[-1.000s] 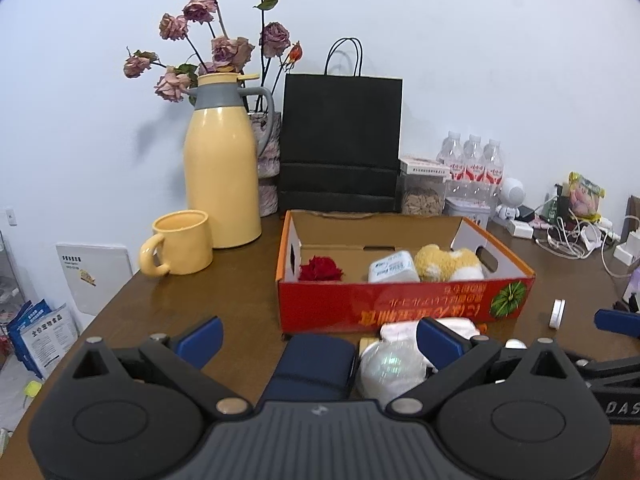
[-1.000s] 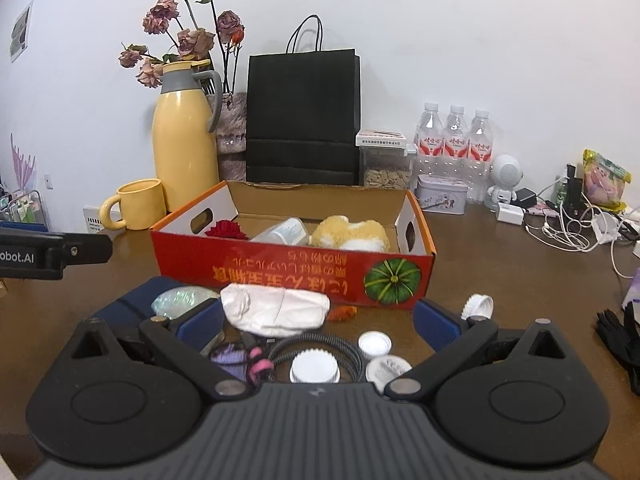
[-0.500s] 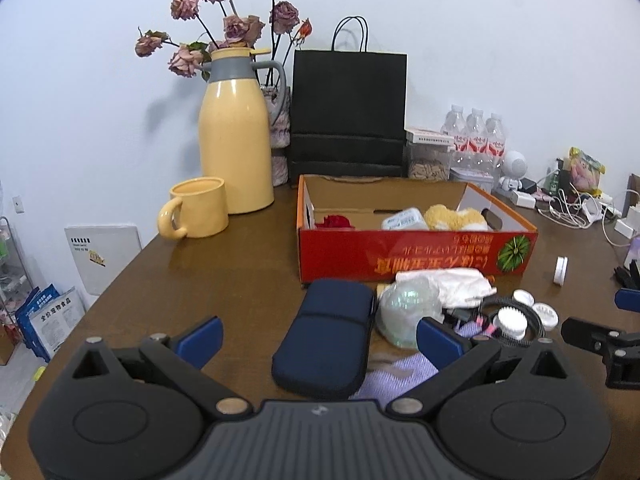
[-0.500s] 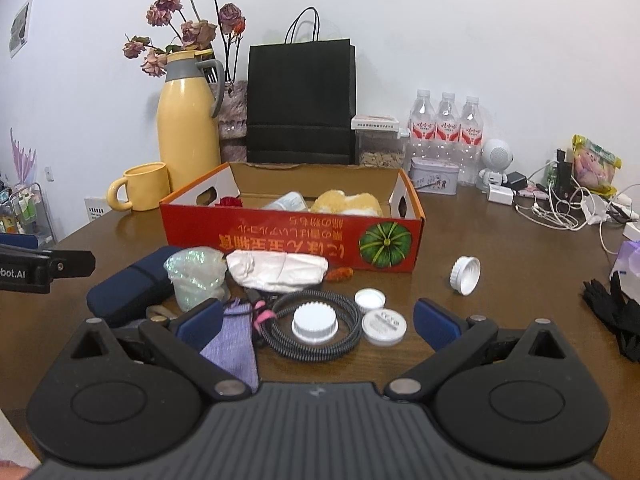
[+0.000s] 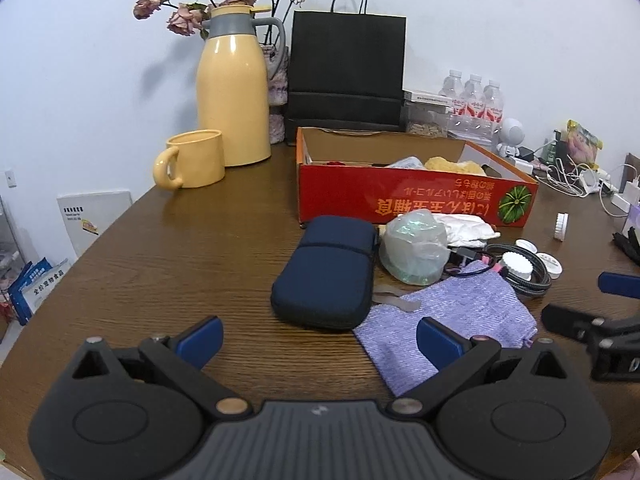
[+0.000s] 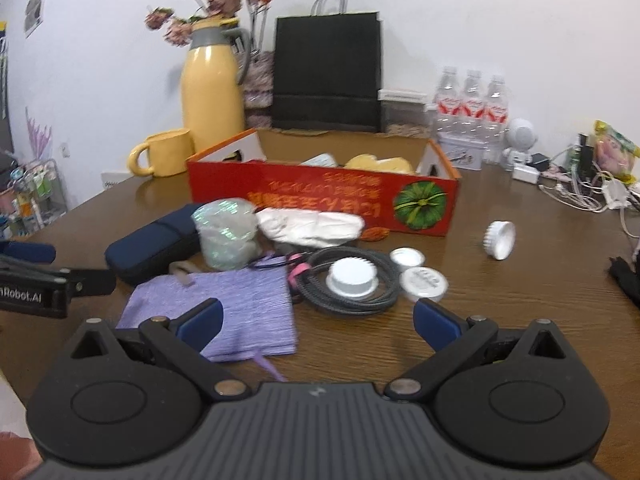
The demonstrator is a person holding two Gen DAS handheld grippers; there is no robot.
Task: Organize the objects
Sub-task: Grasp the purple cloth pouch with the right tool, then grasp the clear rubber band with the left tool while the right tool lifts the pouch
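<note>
with both the left gripper [image 5: 318, 338] and right gripper [image 6: 316, 320] held wide and empty, the navy case [image 5: 326, 272] lying before the red box [image 5: 416, 204] is best gripped across its narrow width

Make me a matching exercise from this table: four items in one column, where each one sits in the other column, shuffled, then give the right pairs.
Items
1. navy case
2. white ridged cap
3. yellow mug
4. lone white cap

Places
A. beside the yellow jug
B. inside the coil of black cable
C. alone on bare table, right of the red box
D. left of the purple pouch

Pairs: 1-D, 2-B, 3-A, 4-C
</note>
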